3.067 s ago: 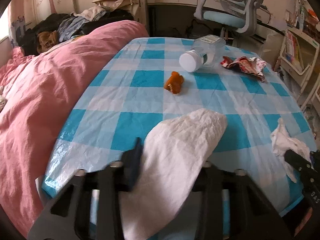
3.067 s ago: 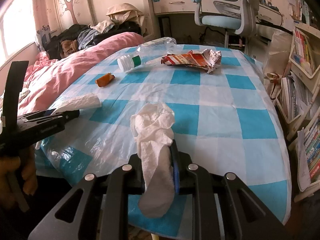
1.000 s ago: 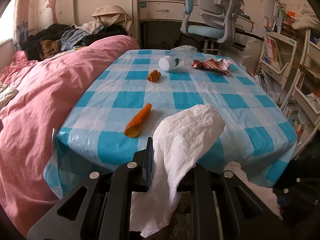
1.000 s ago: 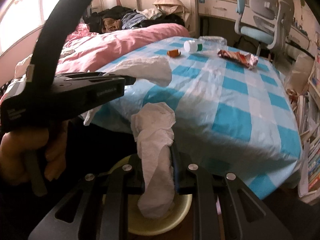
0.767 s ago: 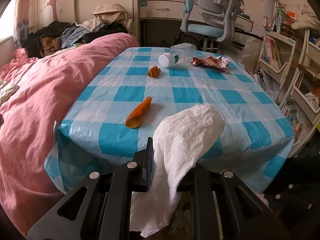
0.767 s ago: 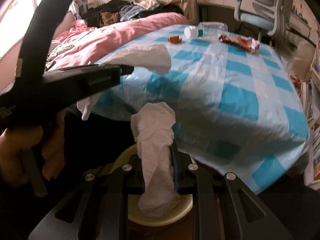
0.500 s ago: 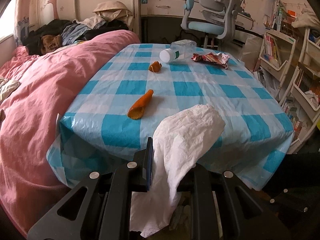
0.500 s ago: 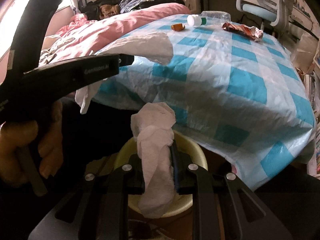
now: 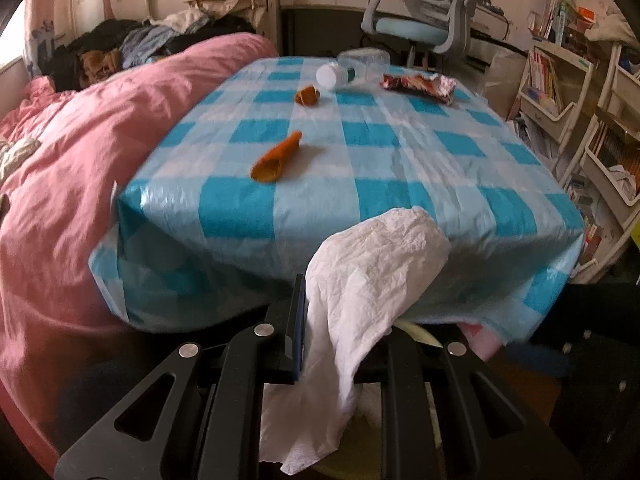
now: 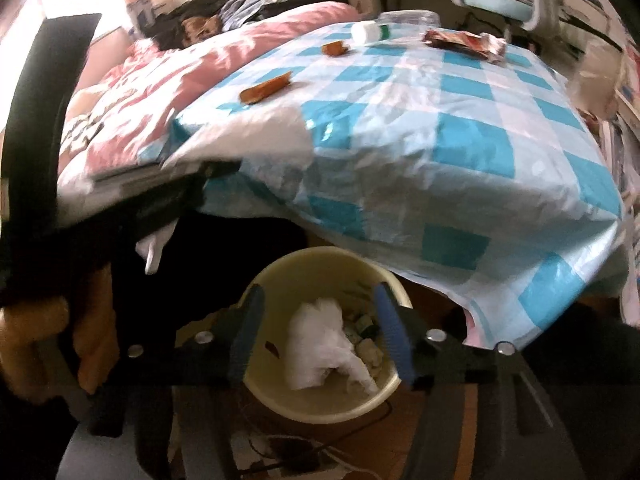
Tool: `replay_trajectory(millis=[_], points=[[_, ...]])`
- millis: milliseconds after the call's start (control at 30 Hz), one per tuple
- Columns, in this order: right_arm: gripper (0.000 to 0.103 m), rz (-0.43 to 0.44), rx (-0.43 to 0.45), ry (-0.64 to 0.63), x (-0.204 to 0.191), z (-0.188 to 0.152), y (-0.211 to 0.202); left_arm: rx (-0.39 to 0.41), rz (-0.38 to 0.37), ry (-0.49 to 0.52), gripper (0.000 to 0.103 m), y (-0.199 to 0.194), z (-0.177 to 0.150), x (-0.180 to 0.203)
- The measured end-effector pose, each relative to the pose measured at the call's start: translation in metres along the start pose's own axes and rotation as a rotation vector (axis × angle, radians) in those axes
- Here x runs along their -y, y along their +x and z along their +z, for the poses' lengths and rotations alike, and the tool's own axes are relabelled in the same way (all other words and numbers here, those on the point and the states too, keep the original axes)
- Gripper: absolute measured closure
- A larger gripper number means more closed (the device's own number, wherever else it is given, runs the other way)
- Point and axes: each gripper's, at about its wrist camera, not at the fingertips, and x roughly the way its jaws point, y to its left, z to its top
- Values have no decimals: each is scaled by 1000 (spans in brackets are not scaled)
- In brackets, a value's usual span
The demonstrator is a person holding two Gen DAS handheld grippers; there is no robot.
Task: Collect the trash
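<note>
Left hand-held gripper: motion-blurred, mostly hidden under white tissue. Cream bin: far rim hidden by table cloth overhang. Bin scraps: too small to identify. Office chair: top cropped.

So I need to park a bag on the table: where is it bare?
The near half of the checked tablecloth is free, right of the orange peel up to the front edge. The far end is crowded: bottle, snack wrapper and small orange scrap sit close together.

Dim daylight, window glare, motion blur, fisheye vignette
</note>
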Motion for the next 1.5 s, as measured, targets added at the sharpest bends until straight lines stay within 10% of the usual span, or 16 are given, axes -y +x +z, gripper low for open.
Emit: replay_trajectory(millis=[200, 400, 567, 1500], points=[[37, -9, 37, 96, 17, -1, -9, -49, -1, 22, 83, -1, -13, 7], [32, -23, 49, 126, 25, -5, -14, 42, 37, -2, 43, -18, -13, 5], [31, -39, 36, 65, 14, -4, -10, 123, 81, -15, 29, -29, -10, 2], [23, -74, 25, -100, -18, -6, 1, 160, 132, -48, 18, -31, -7, -6]])
